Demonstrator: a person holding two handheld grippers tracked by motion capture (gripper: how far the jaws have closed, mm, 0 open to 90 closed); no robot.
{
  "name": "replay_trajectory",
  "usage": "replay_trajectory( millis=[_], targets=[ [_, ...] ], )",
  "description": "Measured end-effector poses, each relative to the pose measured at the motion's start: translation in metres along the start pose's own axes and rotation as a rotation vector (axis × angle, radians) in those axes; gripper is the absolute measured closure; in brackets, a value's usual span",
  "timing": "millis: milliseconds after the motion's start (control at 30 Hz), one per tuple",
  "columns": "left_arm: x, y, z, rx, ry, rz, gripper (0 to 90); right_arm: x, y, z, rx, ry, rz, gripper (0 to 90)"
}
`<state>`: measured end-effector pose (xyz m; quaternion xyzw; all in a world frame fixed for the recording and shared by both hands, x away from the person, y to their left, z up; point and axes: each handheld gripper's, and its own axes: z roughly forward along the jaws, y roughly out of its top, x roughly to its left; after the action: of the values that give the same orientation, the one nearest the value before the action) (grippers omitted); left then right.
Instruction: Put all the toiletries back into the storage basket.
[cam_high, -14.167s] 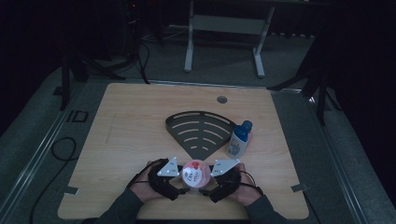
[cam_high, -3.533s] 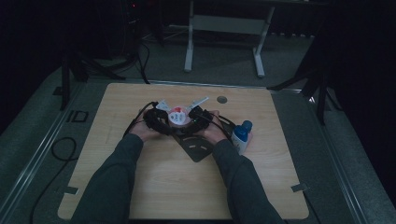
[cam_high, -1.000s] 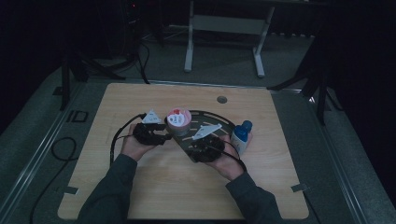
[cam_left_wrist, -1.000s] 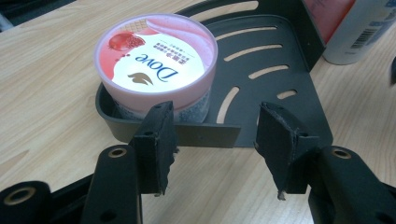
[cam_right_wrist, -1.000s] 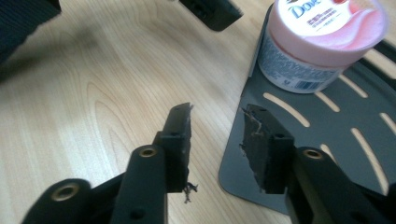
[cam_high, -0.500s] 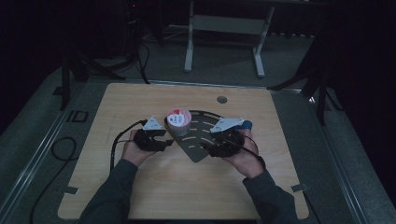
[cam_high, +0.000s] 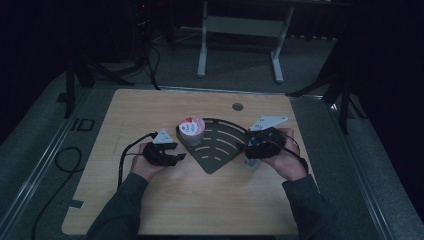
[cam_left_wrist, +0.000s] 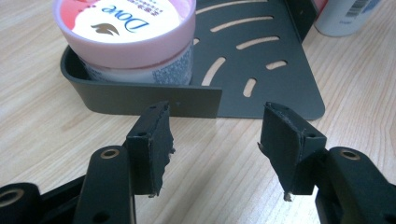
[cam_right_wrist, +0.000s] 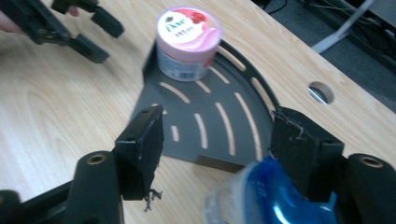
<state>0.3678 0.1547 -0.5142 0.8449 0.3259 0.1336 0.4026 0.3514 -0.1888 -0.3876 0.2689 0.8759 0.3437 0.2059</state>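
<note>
A pink-lidded jar (cam_high: 191, 127) with a white label and the word "Dove" on its lid stands in the far left corner of a dark, fan-shaped slotted tray (cam_high: 220, 150), touching the tray's low wall; the tray lies flat near the middle of the wooden worktop (cam_high: 150, 210). The rest of the tray floor is bare, and the worktop on the near side and on the left is open up to its edges. The left gripper (cam_left_wrist: 215, 140) rests just left of the tray, its fingers (cam_left_wrist: 152, 140) spread wide, holding nothing and pointing at the tray's wall near the jar. At the tray's right edge the right gripper (cam_right_wrist: 222, 154) has its fingers (cam_right_wrist: 142, 149) spread too; a clear bottle with a blue cap (cam_right_wrist: 261, 196) lies between them, close against the right finger, but I cannot tell if it touches.
</note>
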Motion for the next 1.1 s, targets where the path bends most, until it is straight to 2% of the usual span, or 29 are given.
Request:
replay_trajectory(
  millis=[233,433,667,833,1100],
  targets=[
    [0.000,-0.003,0.002,0.007,-0.005,-0.006,42.1,-0.016,-0.005,-0.001,0.033,-0.023,-0.008,29.6],
    [0.000,-0.005,0.002,0.006,-0.005,-0.010,42.1,-0.023,-0.011,0.009,0.104,-0.014,-0.019,30.0],
    [-0.001,-0.005,0.003,0.006,-0.008,-0.006,42.1,-0.028,-0.017,0.020,0.162,0.012,-0.029,37.2],
    [-0.001,-0.006,0.003,0.008,-0.010,-0.009,42.1,-0.028,-0.017,0.023,0.184,0.035,-0.037,41.3],
    [0.000,-0.005,0.002,0.002,-0.012,-0.010,41.9,-0.028,-0.018,0.024,0.201,0.045,-0.048,49.3]
  ],
)
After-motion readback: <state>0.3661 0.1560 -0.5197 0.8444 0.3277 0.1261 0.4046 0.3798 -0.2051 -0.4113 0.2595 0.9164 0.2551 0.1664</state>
